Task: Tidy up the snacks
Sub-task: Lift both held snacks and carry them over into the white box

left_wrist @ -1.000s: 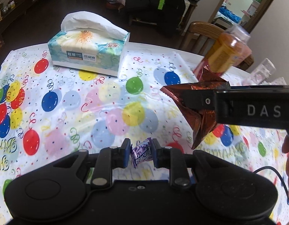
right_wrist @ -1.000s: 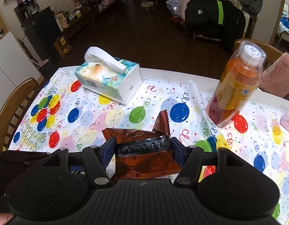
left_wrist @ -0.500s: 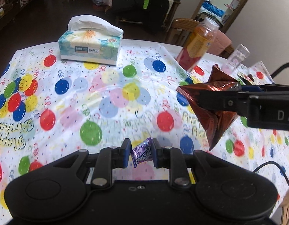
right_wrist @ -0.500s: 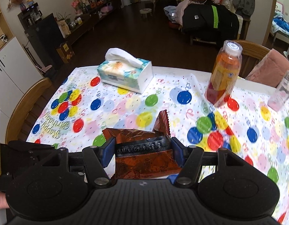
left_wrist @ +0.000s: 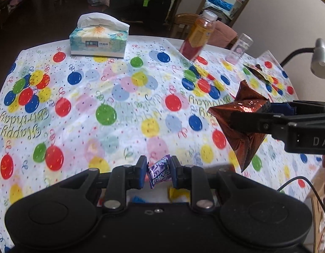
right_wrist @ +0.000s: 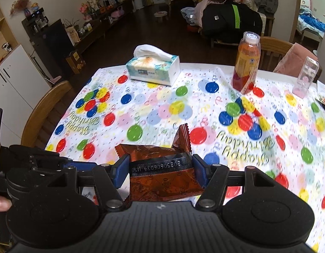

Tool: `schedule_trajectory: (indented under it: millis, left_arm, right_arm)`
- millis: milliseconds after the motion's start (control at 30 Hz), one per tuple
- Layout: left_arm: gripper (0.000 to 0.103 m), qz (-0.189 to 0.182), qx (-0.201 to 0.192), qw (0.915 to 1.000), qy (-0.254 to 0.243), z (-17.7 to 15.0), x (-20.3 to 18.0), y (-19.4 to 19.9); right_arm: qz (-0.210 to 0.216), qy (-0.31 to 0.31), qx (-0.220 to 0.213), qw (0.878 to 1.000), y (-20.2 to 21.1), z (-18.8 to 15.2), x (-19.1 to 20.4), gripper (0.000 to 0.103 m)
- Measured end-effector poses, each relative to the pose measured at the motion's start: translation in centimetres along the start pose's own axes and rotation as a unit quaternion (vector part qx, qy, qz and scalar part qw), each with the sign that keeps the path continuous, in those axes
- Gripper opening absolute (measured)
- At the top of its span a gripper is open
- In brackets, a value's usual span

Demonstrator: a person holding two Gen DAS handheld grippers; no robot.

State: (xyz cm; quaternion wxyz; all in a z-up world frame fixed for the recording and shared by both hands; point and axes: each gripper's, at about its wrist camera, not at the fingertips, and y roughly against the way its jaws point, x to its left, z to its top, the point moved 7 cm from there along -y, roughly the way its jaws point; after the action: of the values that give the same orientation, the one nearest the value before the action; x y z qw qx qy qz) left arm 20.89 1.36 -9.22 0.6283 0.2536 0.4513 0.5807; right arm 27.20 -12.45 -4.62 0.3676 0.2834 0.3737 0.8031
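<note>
Here both tools are loaded and raised above the table [right_wrist: 204, 67], which is covered by a balloon-print cloth [left_wrist: 120, 109]. The left gripper [left_wrist: 158, 171] has its jaws drawn narrow on a small purple-wrapped candy [left_wrist: 160, 172], pinched across its middle with the twisted ends free. The right gripper [right_wrist: 161, 171] has its jaws set wider, clamped on a reddish-brown foil snack packet [right_wrist: 162, 179]; one serrated corner of the packet stands up past the fingertips. In the left wrist view the same packet [left_wrist: 244, 122] hangs crumpled from the right tool at the right of the frame, clear of the cloth.

As to progress, the picking-up of these two snacks appears done, and their delivery is left. No bin, tray or box for snacks shows in either view, so the destination cannot be told. A yellow wrapper [left_wrist: 177, 193] and a blue wrapper [left_wrist: 138, 199] show low in the left wrist view, just behind the left jaws; whether they are sorted or waiting cannot be told. Another wrapper [left_wrist: 257, 71] lies at the far right of the cloth, well apart from both tools.

Pose: both tools are held roughly level, side by side, pointing across the table toward a tissue box [right_wrist: 154, 69], a juice bottle [right_wrist: 245, 63] and a clear plastic container [right_wrist: 306, 76], none of which is touched. A fingertip [right_wrist: 1, 203] shows at the left edge of the right wrist view.
</note>
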Motion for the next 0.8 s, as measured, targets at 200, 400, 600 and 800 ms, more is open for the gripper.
schedule_trajectory:
  millis: [200, 400, 600, 800]
  left_arm:
    - [0.02, -0.006, 0.006, 0.9999, -0.011, -2.6, 0.6, 1.5]
    - [0.02, -0.006, 0.017, 0.9996, -0.02, -5.2, 1.4, 2.0]
    - [0.02, -0.008, 0.035, 0.999, -0.027, -7.9, 1.9, 1.5]
    - [0.02, -0.007, 0.046, 0.9982, -0.039, -10.0, 1.9, 0.4]
  right_arm:
    - [0.006, -0.003, 0.005, 1.0, 1.2, -2.9, 2.2, 0.063]
    - [0.006, -0.002, 0.017, 1.0, 0.9, -6.0, 4.0, 0.063]
    - [0.015, -0.017, 0.035, 0.999, -0.3, -8.9, 4.9, 0.063]
    - [0.016, -0.022, 0.043, 0.999, -1.6, -10.8, 5.8, 0.063]
